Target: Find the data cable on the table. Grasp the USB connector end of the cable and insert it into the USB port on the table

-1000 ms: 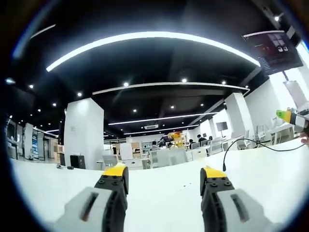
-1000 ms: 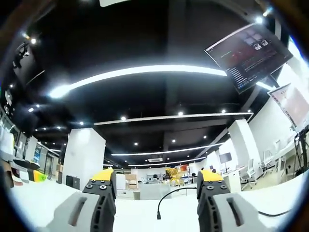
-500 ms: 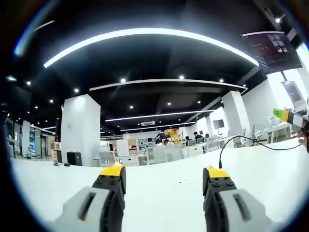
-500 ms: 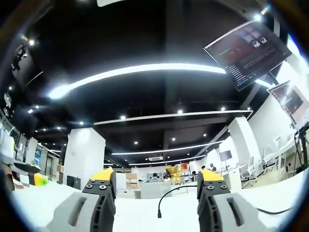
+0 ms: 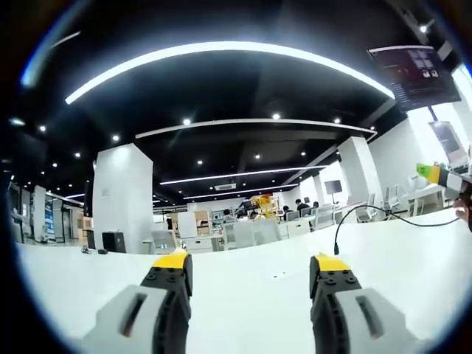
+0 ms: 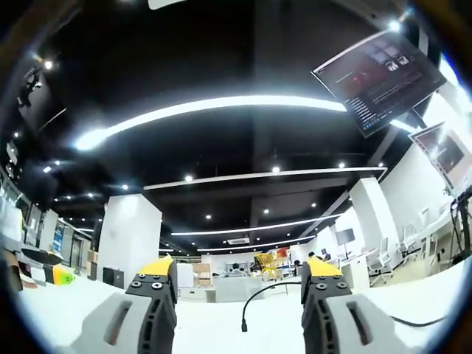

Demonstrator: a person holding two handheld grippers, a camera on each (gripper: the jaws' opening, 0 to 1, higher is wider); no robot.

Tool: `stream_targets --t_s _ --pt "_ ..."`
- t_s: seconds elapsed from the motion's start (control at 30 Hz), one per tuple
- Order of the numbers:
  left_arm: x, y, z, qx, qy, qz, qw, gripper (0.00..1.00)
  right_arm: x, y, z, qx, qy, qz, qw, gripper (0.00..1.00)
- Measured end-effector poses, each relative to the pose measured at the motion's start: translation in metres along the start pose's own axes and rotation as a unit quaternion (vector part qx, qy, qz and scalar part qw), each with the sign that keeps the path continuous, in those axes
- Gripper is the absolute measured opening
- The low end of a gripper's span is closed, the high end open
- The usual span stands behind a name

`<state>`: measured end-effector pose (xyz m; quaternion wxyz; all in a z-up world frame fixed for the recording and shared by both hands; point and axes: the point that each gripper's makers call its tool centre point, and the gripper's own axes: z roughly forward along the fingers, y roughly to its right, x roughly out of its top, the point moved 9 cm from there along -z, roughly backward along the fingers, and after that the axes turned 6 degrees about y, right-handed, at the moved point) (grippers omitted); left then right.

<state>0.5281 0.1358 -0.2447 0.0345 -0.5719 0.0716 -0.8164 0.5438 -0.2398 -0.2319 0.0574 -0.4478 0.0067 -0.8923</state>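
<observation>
Data cable (image 6: 245, 313) curls up off the tabletop (image 6: 206, 335) just ahead, between the spread, empty jaws of my right hand-held gripper (image 6: 240, 274) — my left hand-held gripper (image 5: 251, 263), likewise released, sees it beyond its right jaw.

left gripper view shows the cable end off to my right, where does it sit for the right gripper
observer: In the right gripper view the cable end shows almost on centre between the right gripper's jaws, farther out than their tips.
operator: is that gripper open
observer: Yes, it is open and holds nothing.
operator: which way does it run from there
observer: It arcs up and to the right, passes behind the right jaw, then comes out low over the table toward the right edge of the view.
</observation>
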Motion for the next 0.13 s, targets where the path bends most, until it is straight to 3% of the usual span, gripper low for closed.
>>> stream_targets --t_s 0.13 --pt "0.0003 0.0003 0.0003 0.000 0.000 0.001 1.0000 0.65 -0.0001 -0.0008 0.0002 0.000 -0.001 -0.003 1.0000 0.68"
